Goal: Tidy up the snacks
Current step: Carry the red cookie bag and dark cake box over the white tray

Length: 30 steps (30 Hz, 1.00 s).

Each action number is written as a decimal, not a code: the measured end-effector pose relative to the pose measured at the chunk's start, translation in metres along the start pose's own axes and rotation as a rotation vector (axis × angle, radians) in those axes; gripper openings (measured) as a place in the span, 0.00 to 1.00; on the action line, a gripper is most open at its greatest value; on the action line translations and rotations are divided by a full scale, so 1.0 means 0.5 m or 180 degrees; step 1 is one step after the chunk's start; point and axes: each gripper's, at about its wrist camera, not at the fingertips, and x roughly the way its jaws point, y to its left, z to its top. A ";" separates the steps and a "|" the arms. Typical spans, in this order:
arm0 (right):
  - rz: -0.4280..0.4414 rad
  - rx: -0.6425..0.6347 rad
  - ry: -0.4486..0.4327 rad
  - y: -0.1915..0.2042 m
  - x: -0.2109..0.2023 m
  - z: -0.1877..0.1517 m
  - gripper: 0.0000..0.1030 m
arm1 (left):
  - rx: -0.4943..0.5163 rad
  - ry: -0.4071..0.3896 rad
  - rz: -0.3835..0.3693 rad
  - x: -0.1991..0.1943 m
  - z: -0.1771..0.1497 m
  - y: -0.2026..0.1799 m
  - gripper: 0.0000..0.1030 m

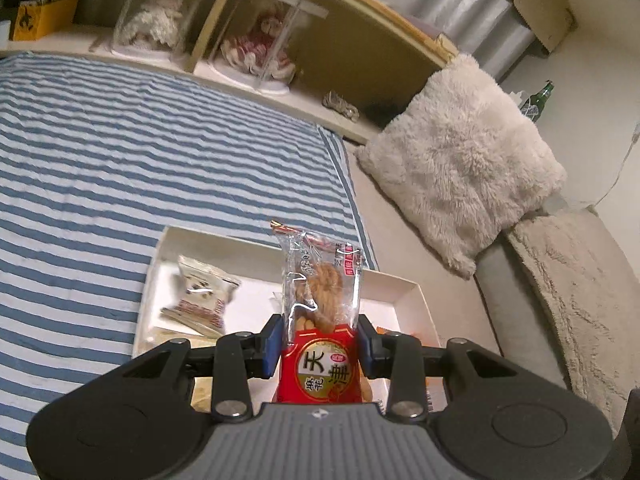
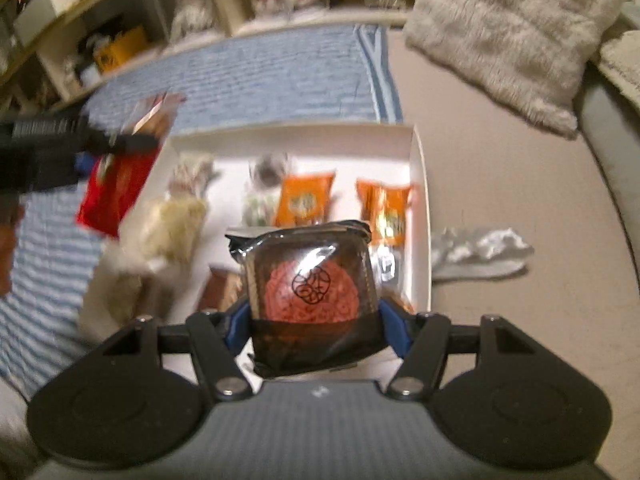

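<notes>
Left gripper (image 1: 320,344) clamped on red twist-biscuit packet (image 1: 320,308), held above near edge of white box (image 1: 408,292). Right gripper (image 2: 316,320) clamped on dark mooncake packet (image 2: 310,284), held over same box. Inside already: two orange packets (image 2: 306,200), pale packets, few others, blurred. Judgement: task well underway; both held packets not yet placed. Crumpled wrapper (image 2: 480,252) on sofa beside box.
</notes>
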 end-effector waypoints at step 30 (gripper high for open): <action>-0.0064 -0.0513 0.0443 0.032 0.142 0.014 0.68 | -0.0355 0.0223 0.0371 0.193 0.010 0.088 0.38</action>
